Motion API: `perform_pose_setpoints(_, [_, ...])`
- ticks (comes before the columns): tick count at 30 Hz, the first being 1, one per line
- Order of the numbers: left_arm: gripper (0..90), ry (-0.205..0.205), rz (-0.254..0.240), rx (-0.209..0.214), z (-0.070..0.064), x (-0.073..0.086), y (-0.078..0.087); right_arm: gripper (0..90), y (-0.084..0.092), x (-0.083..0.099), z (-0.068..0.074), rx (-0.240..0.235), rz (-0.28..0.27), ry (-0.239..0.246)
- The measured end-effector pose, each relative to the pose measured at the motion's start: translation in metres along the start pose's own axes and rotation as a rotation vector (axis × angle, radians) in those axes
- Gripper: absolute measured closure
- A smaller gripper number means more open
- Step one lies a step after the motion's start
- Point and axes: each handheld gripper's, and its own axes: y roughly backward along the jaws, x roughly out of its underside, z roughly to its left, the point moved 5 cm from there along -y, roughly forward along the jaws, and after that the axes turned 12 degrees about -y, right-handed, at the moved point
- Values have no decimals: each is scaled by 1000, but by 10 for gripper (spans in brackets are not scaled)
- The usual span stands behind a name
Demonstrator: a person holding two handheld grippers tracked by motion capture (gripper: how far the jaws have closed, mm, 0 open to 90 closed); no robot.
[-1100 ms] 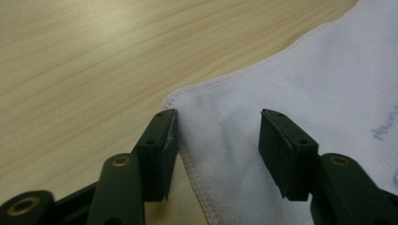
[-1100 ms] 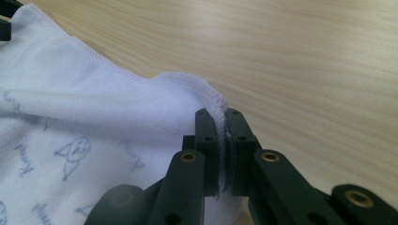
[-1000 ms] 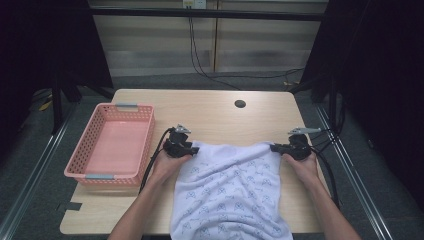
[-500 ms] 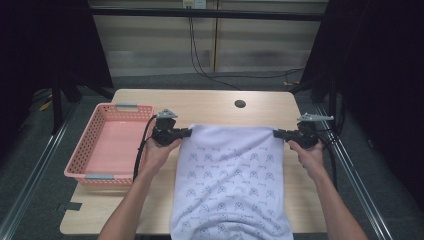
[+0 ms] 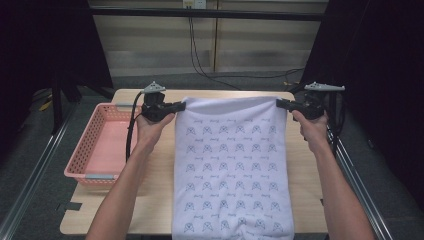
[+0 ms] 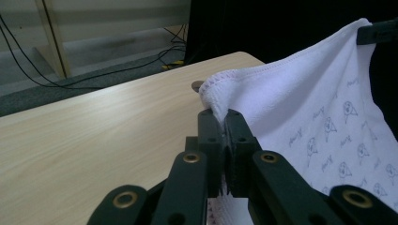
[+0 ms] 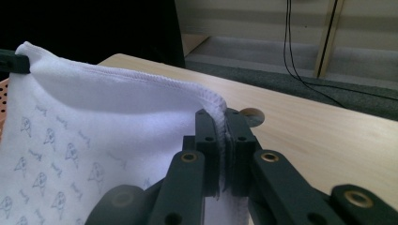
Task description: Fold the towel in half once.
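Two grippers clamp white printed towel (image 5: 231, 165) by top corners, mid-frame in high view. Left gripper (image 5: 181, 105) pinches left corner, right gripper (image 5: 280, 103) right corner; jaws narrow, cloth squeezed between. Towel stretched taut between them, hanging toward bottom edge, lower part probably resting on table (image 5: 150, 200). Pink basket (image 5: 82, 150) at left, apart.

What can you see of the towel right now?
The towel is white, soft terry-like cloth with rows of small grey-blue printed motifs and a stitched hem. It hangs spread flat, top edge stretched straight between its two upper corners. The left tongs are shut on one corner, the right tongs on the other, the cloth bunching slightly at each pinch. It drapes down toward the person over the wooden table, its lower end running out of the high view's bottom edge. It looks clean and unfolded.
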Motion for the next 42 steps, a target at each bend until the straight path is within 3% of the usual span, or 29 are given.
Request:
perform_pose_setpoints(3, [873, -11, 9, -5, 6, -8, -2, 867, -4, -11, -4, 5, 5, -15])
perform_pose_setpoints(8, [872, -19, -39, -37, 13, -32, 5, 868, -3, -33, 3, 24, -19, -1])
perform_pose_setpoints(11, [872, -21, -74, -45, 13, -47, 12, 868, 1, -50, 12, -3, -56, 0])
perform_pose_setpoints(14, [872, -30, -62, -32, 8, -44, 14, 870, 0, -52, 14, -2, -47, 1])
perform_pose_setpoints(22, [872, -10, -13, 16, -9, -5, 19, 871, 15, -7, 17, -35, 54, 30])
perform_pose_setpoints(25, [872, -20, -12, 37, -27, 10, 27, 872, 26, 10, 20, -44, 51, 37])
perform_pose_setpoints(26, [872, -17, 3, 18, -32, 15, 30, 872, 34, 18, 23, -70, 38, 29])
perform_pose_setpoints(34, [872, -8, -16, 140, -75, 45, 62, 872, 68, 68, 38, -119, 88, 24])
perform_pose_setpoints(39, [872, -10, 19, 178, -103, 72, 81, 872, 90, 105, 49, -136, 141, 32])
perform_pose_setpoints(41, [872, 12, 26, 210, -116, 87, 87, 873, 99, 122, 52, -145, 167, 34])
perform_pose_setpoints(42, [872, 5, 60, 200, -124, 99, 89, 872, 103, 130, 53, -142, 174, 28])
